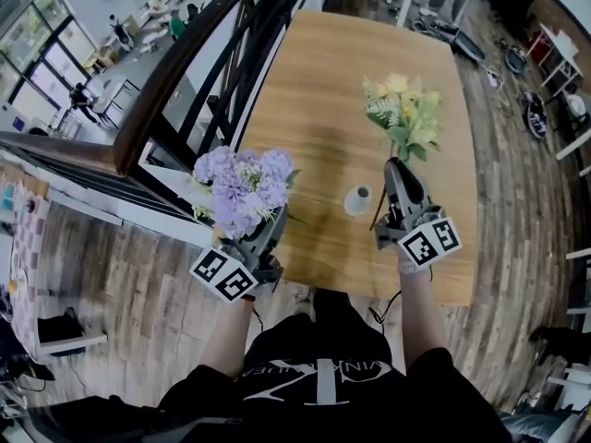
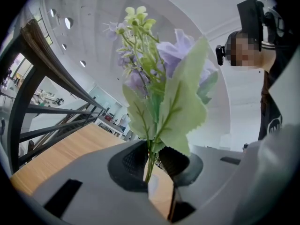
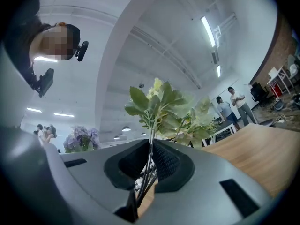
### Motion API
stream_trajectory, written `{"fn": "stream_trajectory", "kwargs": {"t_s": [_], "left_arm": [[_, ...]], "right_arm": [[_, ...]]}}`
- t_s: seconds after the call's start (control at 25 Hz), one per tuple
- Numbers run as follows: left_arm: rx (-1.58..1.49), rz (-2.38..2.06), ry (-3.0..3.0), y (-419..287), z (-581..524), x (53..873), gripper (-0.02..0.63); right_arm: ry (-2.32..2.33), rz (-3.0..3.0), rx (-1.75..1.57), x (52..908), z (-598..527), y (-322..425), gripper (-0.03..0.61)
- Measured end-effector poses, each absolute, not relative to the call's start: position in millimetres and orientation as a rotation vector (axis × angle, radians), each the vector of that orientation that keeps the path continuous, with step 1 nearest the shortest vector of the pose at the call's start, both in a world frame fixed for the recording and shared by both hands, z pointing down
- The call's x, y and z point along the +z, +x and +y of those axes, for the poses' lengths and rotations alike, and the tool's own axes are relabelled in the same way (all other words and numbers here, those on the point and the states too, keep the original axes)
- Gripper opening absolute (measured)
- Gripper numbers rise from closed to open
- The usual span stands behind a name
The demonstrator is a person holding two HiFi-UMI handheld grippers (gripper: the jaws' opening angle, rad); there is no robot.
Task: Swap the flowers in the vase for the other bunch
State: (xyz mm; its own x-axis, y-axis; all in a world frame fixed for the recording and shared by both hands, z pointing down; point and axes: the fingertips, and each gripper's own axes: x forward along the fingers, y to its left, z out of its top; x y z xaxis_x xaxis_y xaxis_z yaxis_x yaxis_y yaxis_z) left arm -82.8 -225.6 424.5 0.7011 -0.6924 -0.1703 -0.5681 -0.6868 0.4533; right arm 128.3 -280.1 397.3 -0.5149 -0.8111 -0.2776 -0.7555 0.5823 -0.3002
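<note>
My left gripper (image 1: 257, 233) is shut on the stems of a purple bunch of flowers (image 1: 242, 189), held upright off the table's left edge. In the left gripper view the green stems (image 2: 150, 161) run between the pads, with purple blooms (image 2: 180, 48) above. My right gripper (image 1: 399, 185) is shut on the stems of a yellow-green bunch (image 1: 404, 111), held up over the table. The right gripper view shows dark stems (image 3: 149, 165) pinched between its pads. A small white vase (image 1: 357, 199) stands on the wooden table (image 1: 323, 100) just left of my right gripper, with no flowers in it.
A black railing (image 1: 199, 81) runs along the table's left side over a drop to a lower floor. Two people (image 3: 233, 104) stand beyond the table's far end. Chairs and gear lie on the floor at right (image 1: 540, 90).
</note>
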Motion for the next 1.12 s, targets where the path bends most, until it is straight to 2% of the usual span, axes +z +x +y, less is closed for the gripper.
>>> {"fn": "stream_trajectory", "kwargs": {"t_s": [0.52, 1.12], "left_arm": [[-0.452, -1.047, 2.511, -83, -230, 427, 0.074], [-0.387, -1.017, 2.524, -75, -230, 437, 0.074]], "right_arm": [[-1.225, 2.491, -0.053, 390, -346, 117, 0.046], [-1.265, 2.502, 0.063, 416, -344, 108, 0.046]]}}
